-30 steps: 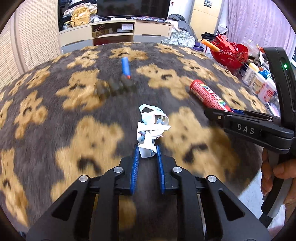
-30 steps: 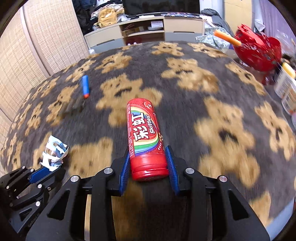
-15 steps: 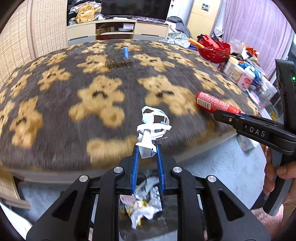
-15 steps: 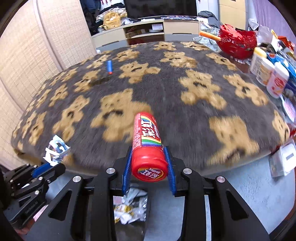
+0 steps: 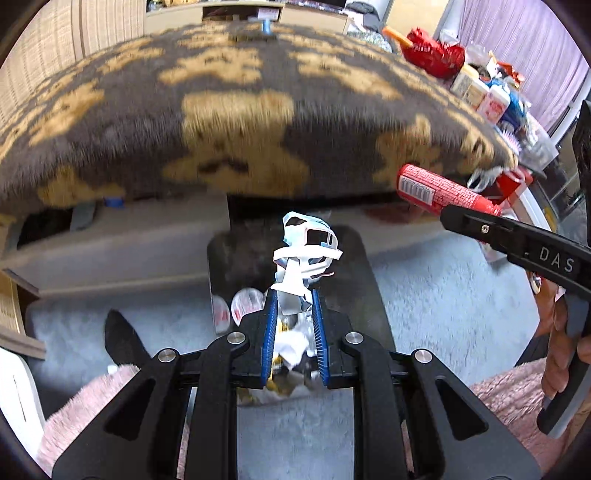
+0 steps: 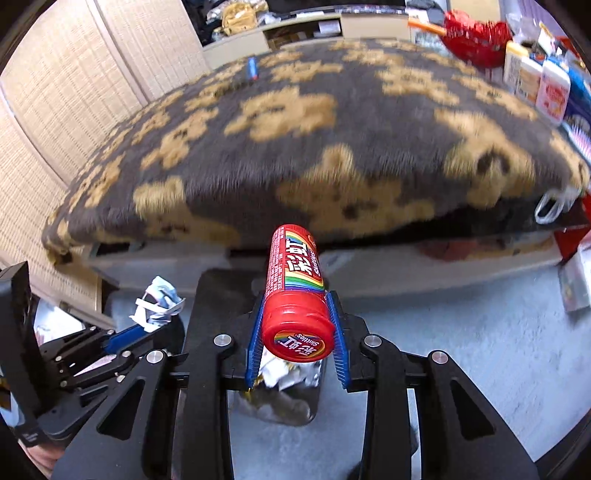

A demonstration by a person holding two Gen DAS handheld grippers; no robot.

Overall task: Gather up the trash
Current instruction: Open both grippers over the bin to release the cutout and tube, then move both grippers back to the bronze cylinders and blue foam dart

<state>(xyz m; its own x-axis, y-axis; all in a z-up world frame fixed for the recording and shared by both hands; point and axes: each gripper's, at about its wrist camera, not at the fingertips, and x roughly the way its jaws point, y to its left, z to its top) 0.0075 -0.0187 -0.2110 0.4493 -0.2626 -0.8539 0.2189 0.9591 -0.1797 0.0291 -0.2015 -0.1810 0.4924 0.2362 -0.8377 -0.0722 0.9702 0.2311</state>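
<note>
My left gripper (image 5: 293, 295) is shut on a crumpled white and blue paper scrap (image 5: 306, 243), which sticks up past the fingertips. Below it stands a black trash bin (image 5: 365, 258) on the floor, with crumpled wrappers (image 5: 243, 302) inside. My right gripper (image 6: 297, 299) is shut on a red Skittles tube (image 6: 295, 280), cap toward the camera, over the same bin (image 6: 207, 291). In the right wrist view the left gripper (image 6: 136, 330) and its scrap (image 6: 159, 306) hang at the left. The left wrist view shows the tube (image 5: 439, 192) at the right.
A bed with a grey and tan bear blanket (image 5: 236, 110) rises just behind the bin. A blue stick (image 6: 252, 68) lies far back on it. Bottles (image 6: 550, 92) and a red toy (image 6: 476, 31) crowd the right side. Pale carpet (image 6: 461, 350) and pink fluff (image 5: 81, 410) surround the bin.
Both grippers have pulled back off the bed and a little down, still holding the scrap and the tube. The bin with its wrappers has come into view beneath them.
</note>
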